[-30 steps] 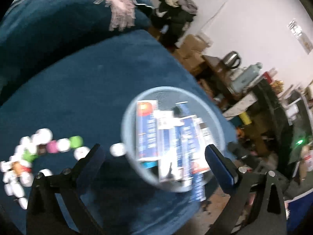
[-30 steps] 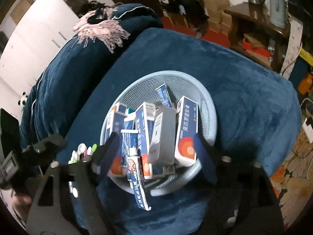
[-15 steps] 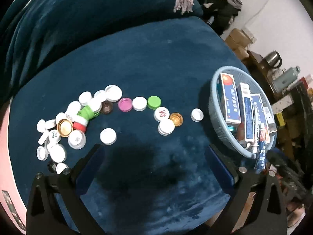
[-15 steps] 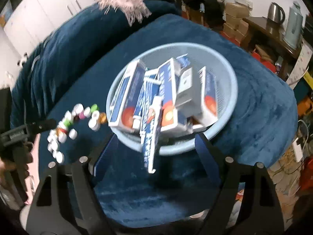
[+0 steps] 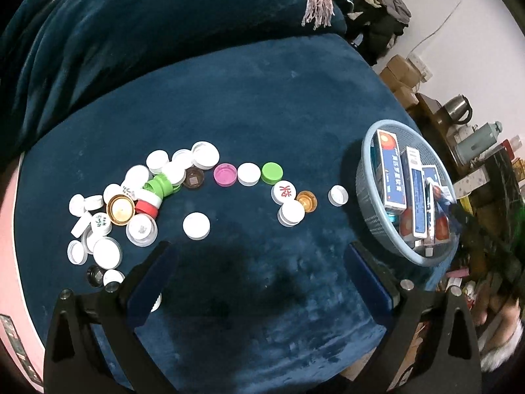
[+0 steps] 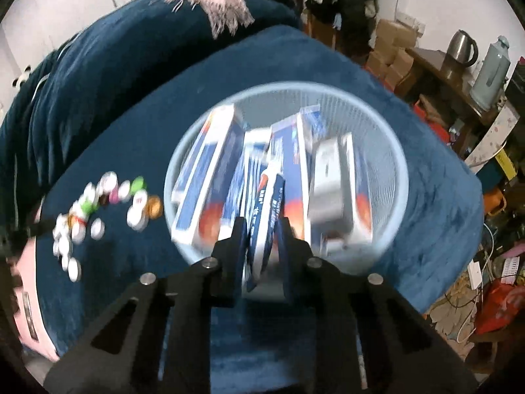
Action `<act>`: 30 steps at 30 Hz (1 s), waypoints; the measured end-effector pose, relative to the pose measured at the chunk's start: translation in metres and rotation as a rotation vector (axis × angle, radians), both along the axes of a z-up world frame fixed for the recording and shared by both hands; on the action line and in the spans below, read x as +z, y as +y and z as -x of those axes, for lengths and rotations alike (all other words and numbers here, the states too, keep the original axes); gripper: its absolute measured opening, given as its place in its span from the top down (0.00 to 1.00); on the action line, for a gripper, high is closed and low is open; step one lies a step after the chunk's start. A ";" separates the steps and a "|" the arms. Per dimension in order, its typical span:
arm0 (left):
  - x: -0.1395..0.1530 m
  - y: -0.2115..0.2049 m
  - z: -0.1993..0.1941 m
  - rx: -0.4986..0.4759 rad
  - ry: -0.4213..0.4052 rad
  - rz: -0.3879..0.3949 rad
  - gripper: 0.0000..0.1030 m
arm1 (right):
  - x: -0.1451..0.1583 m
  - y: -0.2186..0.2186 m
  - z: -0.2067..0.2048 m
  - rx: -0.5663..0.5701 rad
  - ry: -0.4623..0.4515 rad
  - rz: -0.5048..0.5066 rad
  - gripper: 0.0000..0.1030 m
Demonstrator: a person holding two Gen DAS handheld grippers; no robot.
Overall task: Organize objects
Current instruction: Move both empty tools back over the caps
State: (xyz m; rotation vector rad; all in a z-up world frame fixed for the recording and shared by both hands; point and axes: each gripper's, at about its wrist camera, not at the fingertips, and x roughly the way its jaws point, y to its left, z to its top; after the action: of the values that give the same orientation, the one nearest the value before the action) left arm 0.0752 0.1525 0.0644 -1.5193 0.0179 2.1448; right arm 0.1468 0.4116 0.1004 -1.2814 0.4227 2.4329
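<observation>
We see the right tongs [image 6: 261, 229] clenched on a slim blue-and-white tube [image 6: 267, 207], which stands tilted among the cartons in the pale blue mesh basket [image 6: 398, 164]. The basket sits near the right edge of a surface draped in dark blue plush cloth [image 5: 262, 98]; whether that surface is a counter or a cushion we cannot tell. The right wrist view is motion-blurred, so the print on the tube is unreadable.

The left tongs [image 5: 259, 279] are released, jaws spread wide and holding nothing, hovering above bare cloth. Beyond them lies a curved scatter of bottle caps [image 5: 164, 190], mostly white, with a green cap [image 5: 272, 173], a pink cap [image 5: 225, 174] and an amber cap [image 5: 306, 201] among them; a lone white cap [image 5: 338, 195] lies just beside the basket.

We judge the tube to be light and somewhat soft, liable to flex or slip if pinched at its flat tail, so a grip across its firmer middle looks safest. The blue cartons [image 5: 390, 174] should be light and stiff but crushable. The caps are small, hard and smooth, best taken across the rim, one at a time, and the plush pile may let them tip.
</observation>
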 end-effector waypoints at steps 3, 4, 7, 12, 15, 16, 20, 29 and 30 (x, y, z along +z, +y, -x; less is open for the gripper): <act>0.001 -0.009 0.003 0.027 0.001 -0.004 0.01 | 0.005 0.008 0.024 -0.006 0.012 0.021 0.80; 0.000 -0.014 0.004 0.042 0.002 0.002 0.01 | 0.005 0.011 0.027 -0.017 -0.005 0.032 0.80; -0.005 -0.030 0.009 0.098 0.001 0.033 0.01 | 0.013 0.008 0.016 -0.076 0.025 0.017 0.72; -0.014 -0.060 0.017 0.172 -0.013 0.049 0.01 | 0.023 -0.016 -0.010 -0.022 0.108 -0.051 0.41; -0.017 -0.077 0.020 0.213 -0.020 0.053 0.01 | 0.023 -0.047 -0.004 0.083 0.105 -0.039 0.41; -0.019 -0.084 0.020 0.228 -0.025 0.053 0.01 | 0.022 -0.061 0.001 0.136 0.101 -0.025 0.39; -0.025 -0.106 0.023 0.267 -0.048 0.057 0.01 | 0.013 -0.106 0.020 0.272 0.077 0.014 0.33; -0.055 -0.149 0.026 0.309 -0.105 0.117 0.01 | -0.063 -0.172 0.054 0.393 -0.105 0.156 0.32; -0.060 -0.151 0.027 0.306 -0.119 0.120 0.01 | -0.071 -0.180 0.054 0.419 -0.115 0.164 0.32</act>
State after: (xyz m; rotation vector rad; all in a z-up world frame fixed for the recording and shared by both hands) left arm 0.0485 0.0016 0.0047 -1.8166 -0.1372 2.3175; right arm 0.0928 0.2311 0.0298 -1.7190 0.3564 2.6850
